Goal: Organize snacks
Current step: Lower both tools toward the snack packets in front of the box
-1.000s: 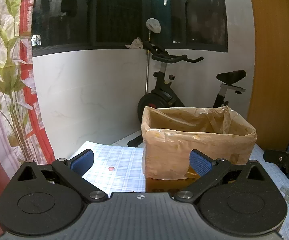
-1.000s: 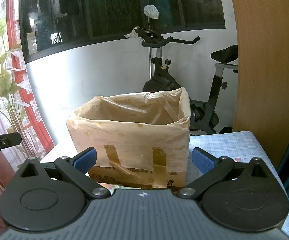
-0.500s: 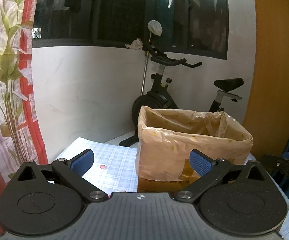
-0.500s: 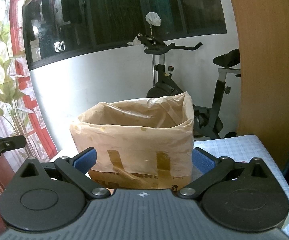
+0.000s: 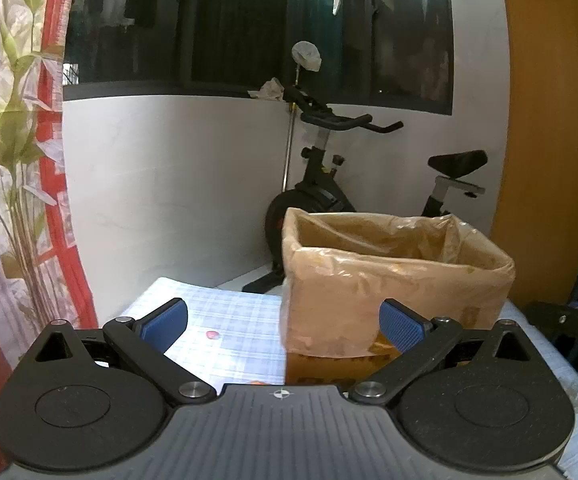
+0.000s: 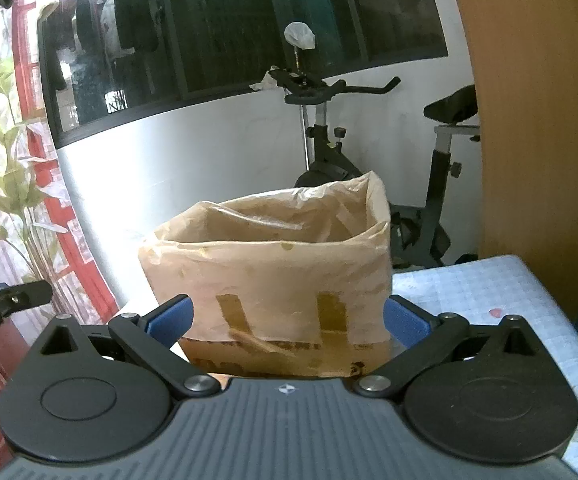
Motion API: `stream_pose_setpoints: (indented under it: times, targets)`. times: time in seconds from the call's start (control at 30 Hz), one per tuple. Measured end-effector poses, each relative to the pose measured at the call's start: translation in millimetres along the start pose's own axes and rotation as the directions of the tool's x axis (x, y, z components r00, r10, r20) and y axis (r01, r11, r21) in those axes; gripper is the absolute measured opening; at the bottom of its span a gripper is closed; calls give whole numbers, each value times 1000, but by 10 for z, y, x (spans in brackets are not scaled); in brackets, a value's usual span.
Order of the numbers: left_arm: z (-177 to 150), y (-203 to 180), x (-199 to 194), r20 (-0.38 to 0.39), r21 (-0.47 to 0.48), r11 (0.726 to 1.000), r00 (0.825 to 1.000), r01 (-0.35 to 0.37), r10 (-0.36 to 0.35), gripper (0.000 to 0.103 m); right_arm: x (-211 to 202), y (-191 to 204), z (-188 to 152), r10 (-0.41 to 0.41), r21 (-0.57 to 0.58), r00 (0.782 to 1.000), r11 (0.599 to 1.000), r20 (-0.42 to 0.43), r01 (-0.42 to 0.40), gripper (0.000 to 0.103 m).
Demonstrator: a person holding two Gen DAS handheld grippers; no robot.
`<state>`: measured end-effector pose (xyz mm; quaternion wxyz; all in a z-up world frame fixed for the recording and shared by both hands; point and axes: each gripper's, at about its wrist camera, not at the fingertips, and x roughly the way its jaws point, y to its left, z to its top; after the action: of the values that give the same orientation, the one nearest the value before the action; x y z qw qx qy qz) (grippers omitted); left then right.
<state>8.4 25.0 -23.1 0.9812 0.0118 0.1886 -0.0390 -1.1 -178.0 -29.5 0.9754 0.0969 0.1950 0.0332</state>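
Cardboard box (image 5: 393,284) lined with a thin plastic bag stands upright on the checked tablecloth (image 5: 233,316), mouth facing up. No snacks can be made out inside from either view. In the left wrist view the box sits right of centre with one corner toward the camera; its long axis runs off to the right. In the right wrist view the box (image 6: 273,276) is dead centre, broad side facing the camera, brown tape strips on the bag front.

Left gripper (image 5: 283,326): fingers wide apart, nothing between them, low above the cloth. Right gripper (image 6: 287,320): fingers wide apart, empty, the box front showing between the blue pads.

Only the left view shows a small red bit (image 5: 212,335) on the cloth left of the box. Only the right view shows the cloth's right side (image 6: 485,292) with a red spot (image 6: 495,312). Exercise bike (image 5: 329,184) behind, in both.
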Motion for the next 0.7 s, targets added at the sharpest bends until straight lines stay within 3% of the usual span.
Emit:
stream_pose_setpoints:
  times: [0.7]
  targets:
    - [-276,296,43,-25,-15,999,999,-29,28,103,148,284,-348,35,-35,999,999,-24,-36,103]
